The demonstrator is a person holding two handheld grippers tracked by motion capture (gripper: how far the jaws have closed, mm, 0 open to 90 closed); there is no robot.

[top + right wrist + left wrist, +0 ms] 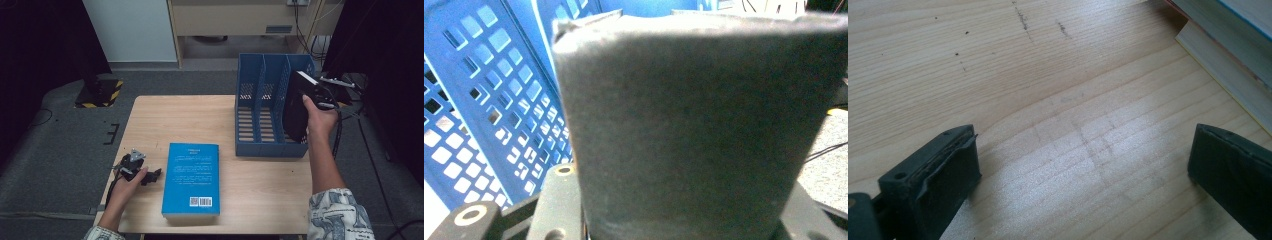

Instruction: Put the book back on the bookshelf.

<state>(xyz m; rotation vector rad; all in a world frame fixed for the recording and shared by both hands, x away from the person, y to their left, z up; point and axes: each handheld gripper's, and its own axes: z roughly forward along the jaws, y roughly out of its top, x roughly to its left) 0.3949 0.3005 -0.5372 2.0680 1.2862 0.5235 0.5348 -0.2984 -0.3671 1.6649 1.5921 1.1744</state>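
A black book (297,107) hangs upright and tilted over the right slot of the blue file rack (250,146), its lower end inside the slot. My right gripper (316,94) is shut on its upper right edge. In the right gripper view the book's dark cover (694,125) rises between the jaws, with one finger (559,200) at its left and the rack's perforated wall (489,100) behind. A blue book (192,175) lies flat at the table's front. My left gripper (151,176) rests just left of it, open, with bare wood between its jaws (1083,170) and the book's page edge (1228,60) at the upper right.
The wooden table (165,120) stands on grey carpet. The rack has three slots and stands at the table's right side. A cabinet and cables are behind the table, and a yellow-and-black striped base (100,92) is on the floor at the far left.
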